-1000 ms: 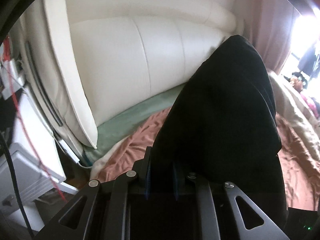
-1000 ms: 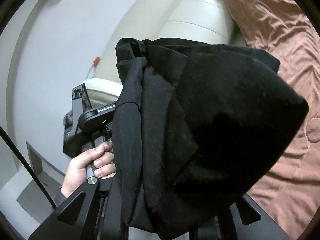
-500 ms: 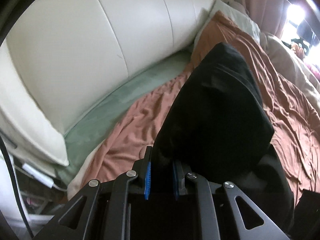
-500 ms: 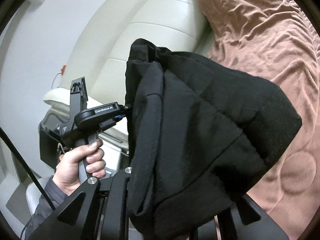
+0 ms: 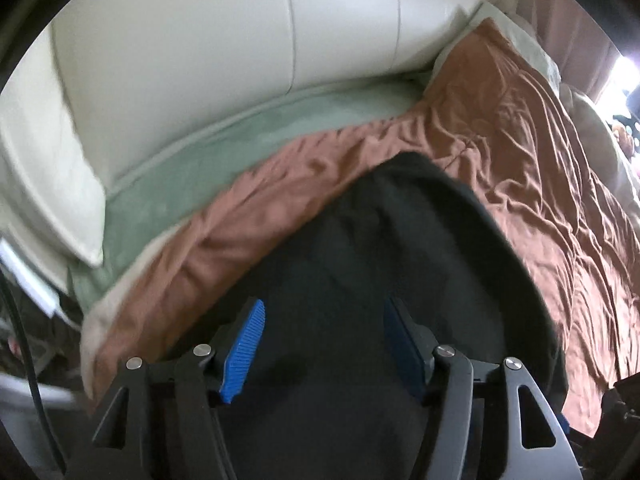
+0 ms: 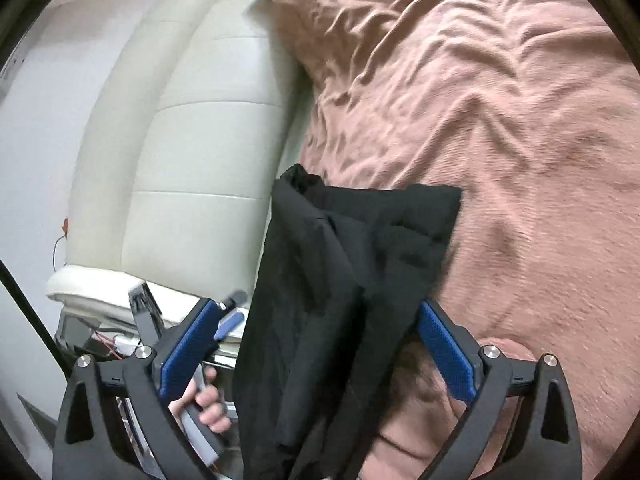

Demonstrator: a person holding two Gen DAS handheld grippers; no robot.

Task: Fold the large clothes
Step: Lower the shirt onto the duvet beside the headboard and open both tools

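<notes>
A folded black garment (image 5: 400, 280) lies on the brown bedspread (image 5: 520, 128) near the bed's head end. My left gripper (image 5: 324, 340) is open, its blue pads spread on either side of the black cloth, not pinching it. In the right wrist view the same garment (image 6: 344, 280) lies between the spread blue pads of my right gripper (image 6: 320, 344), which is open too. The garment's near end is hidden below both grippers.
A cream padded headboard (image 5: 240, 40) stands behind a green sheet strip (image 5: 240, 148). The headboard also shows in the right wrist view (image 6: 192, 160). The person's hand (image 6: 208, 404) holds the other gripper at lower left there. A bedside stand with cables (image 5: 24, 300) is at left.
Both grippers have opened and let go of the black garment. It has come down from hanging in the air onto the bedspread.
</notes>
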